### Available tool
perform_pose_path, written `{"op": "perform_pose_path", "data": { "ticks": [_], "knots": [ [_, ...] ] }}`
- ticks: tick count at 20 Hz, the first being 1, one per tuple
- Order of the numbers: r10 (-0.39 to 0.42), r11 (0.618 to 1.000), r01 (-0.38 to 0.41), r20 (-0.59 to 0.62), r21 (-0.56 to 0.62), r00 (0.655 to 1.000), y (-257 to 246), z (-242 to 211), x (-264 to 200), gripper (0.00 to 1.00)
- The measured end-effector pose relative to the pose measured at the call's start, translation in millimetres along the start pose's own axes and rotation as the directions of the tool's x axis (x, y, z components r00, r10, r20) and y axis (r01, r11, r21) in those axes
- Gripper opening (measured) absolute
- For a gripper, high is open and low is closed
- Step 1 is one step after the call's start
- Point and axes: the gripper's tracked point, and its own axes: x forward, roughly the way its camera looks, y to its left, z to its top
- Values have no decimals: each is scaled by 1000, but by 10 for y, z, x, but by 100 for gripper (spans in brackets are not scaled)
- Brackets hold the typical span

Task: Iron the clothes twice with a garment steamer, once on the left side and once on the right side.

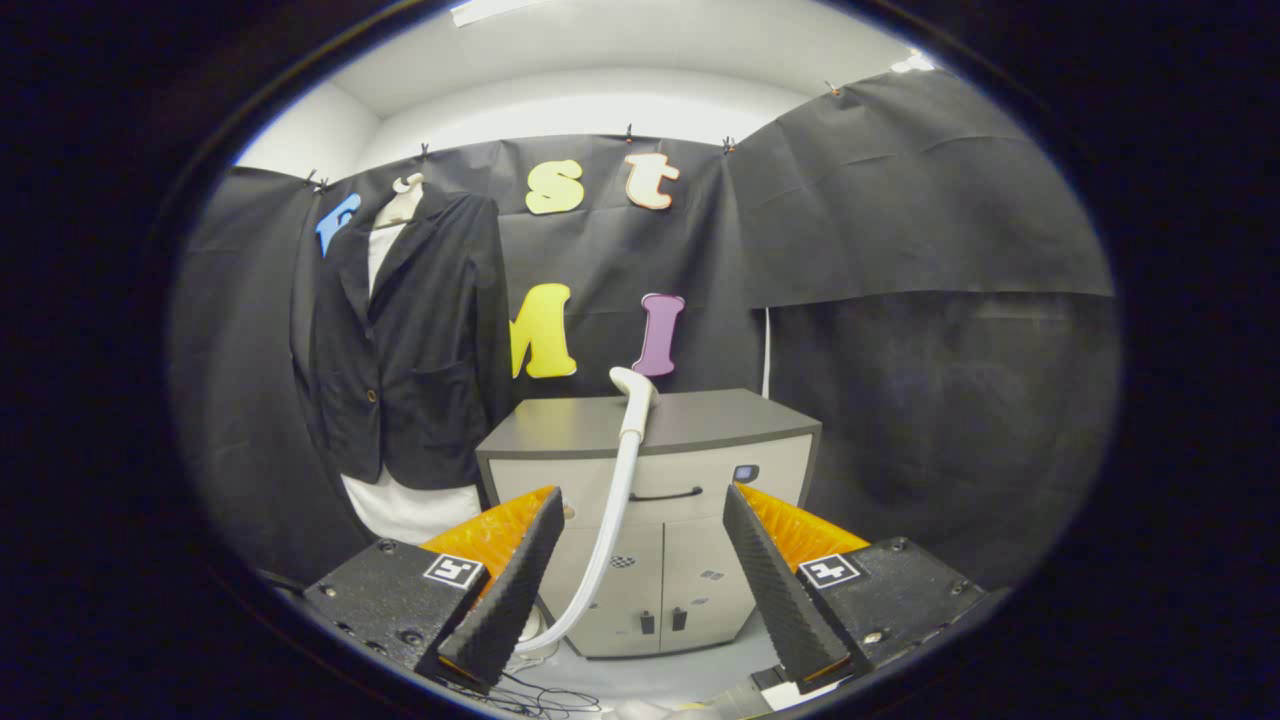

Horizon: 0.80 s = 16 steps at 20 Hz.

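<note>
The tool [640,545] is spread wide open, its two fingers well apart and gripping nothing. Between them, low on the floor [660,678], some thin dark cables [530,695] trail just ahead of the left finger. From there a pale hose [600,560] rises in a curve through the gap between the fingers, passing in front of a grey cabinet [700,500] with two lower doors and a dark handle. The hose ends in the garment steamer [634,395] head (a white nozzle, bent over at its tip), which stands above the front edge of the cabinet's flat top, near the middle. Beyond the left finger, beside the cabinet's left side, a dark jacket [410,350] hangs against the booth's wall over a white shirt [400,505], whose hem shows below the jacket
</note>
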Motion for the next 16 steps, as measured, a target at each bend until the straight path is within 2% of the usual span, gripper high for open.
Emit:
{"op": "perform_pose_path", "data": {
  "ticks": [6, 10, 16],
  "knots": [
    [-31, 1000, 31, 9, 3, 999, -214, 541, 443, 99],
    [-7, 999, 7, 16, 39, 1000, -247, 919, 938, 99],
    [44, 999, -44, -18, 4, 999, -124, 1303, 1859, 99]
  ]
}}
